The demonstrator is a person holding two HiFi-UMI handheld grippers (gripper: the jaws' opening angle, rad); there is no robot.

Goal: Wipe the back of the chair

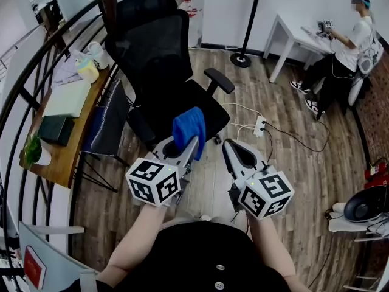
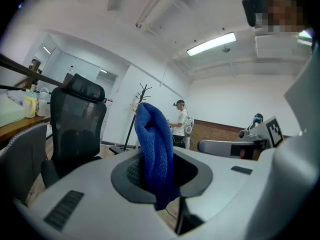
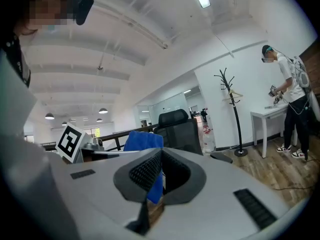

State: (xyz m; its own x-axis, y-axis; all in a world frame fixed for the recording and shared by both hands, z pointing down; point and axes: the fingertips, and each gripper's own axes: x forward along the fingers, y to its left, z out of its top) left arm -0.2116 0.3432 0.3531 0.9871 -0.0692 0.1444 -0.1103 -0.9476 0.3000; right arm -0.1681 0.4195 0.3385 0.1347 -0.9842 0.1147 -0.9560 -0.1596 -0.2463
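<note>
A black mesh office chair [image 1: 155, 53] stands just ahead of me on the wood floor, its seat facing me and its back on the far side. My left gripper [image 1: 193, 143] is shut on a folded blue cloth [image 1: 189, 130], held over the near edge of the seat. In the left gripper view the blue cloth [image 2: 156, 154] stands up between the jaws, with the chair [image 2: 76, 129] to the left. My right gripper [image 1: 227, 145] is beside it to the right, shut with nothing in it. In the right gripper view the cloth [image 3: 143, 140] and chair [image 3: 178, 128] show beyond the jaws.
A wooden desk [image 1: 58, 158] with cups, a dark book and a plant runs along the railing at left, with a grey folding chair [image 1: 107, 125] beside it. A power strip [image 1: 260, 125] and cables lie on the floor to the right. A coat stand [image 1: 246, 26], a white table [image 1: 293, 31] and a person [image 1: 343, 50] are at the back right.
</note>
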